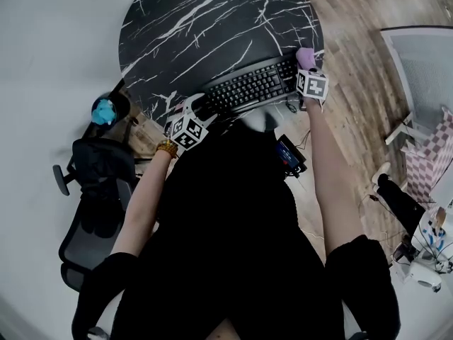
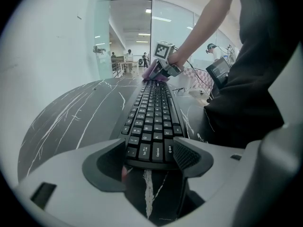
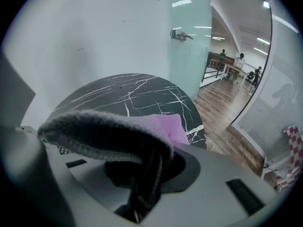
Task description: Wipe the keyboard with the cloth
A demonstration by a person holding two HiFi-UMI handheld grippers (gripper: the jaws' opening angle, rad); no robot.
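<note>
head view: at a round black marble table [image 1: 212, 20], a person braces a black keyboard [image 1: 248, 88] with the left gripper [image 1: 197, 108] at its left end; the right gripper [image 1: 306, 68] presses a pink cloth [image 1: 305, 55] on the right end; an office chair [image 1: 95, 190] stands at the left.

left gripper view: the jaws sit closed on the short end of the keyboard [image 2: 154, 117], one against each long edge; at the far end the cloth [image 2: 150, 74] lies on the keys under the right gripper [image 2: 161, 72].

right gripper view: the jaws are clamped on a bunched fold of the cloth [image 3: 109, 131], pink with a grey knitted edge, over the table [image 3: 132, 93].

the cloth looks soft, light and limp, best held by a thick fold; the keyboard looks stiff, light and likely to slide on smooth marble, so its end is the place to pin it.
</note>
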